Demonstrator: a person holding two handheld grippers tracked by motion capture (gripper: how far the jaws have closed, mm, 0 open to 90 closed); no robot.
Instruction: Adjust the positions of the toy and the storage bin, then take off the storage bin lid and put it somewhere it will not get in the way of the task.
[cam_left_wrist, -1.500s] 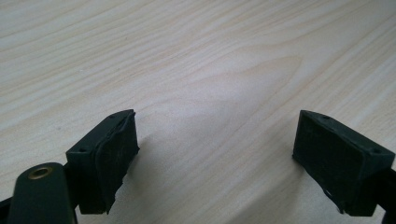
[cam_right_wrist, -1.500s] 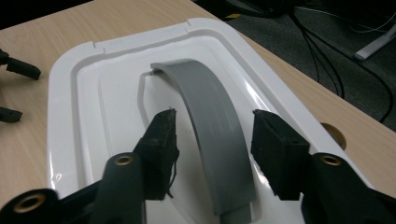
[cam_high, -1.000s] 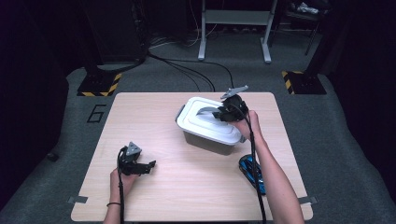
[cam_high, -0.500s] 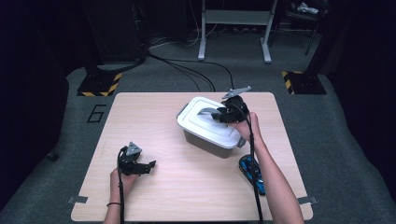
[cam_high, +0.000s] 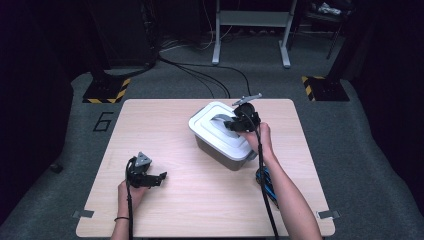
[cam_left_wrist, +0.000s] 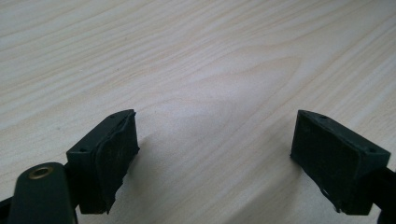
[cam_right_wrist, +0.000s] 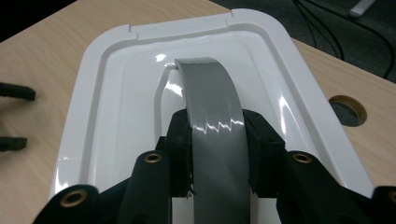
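A grey box (cam_high: 220, 152) with a white lid (cam_high: 212, 122) stands on the right half of the wooden table (cam_high: 165, 125). An arched grey handle (cam_right_wrist: 212, 93) rises from the lid. My right gripper (cam_high: 231, 123) reaches over the lid from the right. In the right gripper view, my right gripper (cam_right_wrist: 215, 126) has a pad pressed on each side of the handle. Its jaws have just been closing on the handle. My left gripper (cam_high: 161, 177) rests low over the table at the front left. My left gripper (cam_left_wrist: 215, 140) stands open there, with bare wood between its fingers.
A blue object (cam_high: 264, 181) lies on the table under the right forearm. A round hole (cam_right_wrist: 346, 108) is cut in the tabletop beside the lid. Cables and yellow-black marked bases lie on the floor behind the table.
The right gripper has shifted only slightly at the lid's handle. The left hand and the box have stayed where they were.
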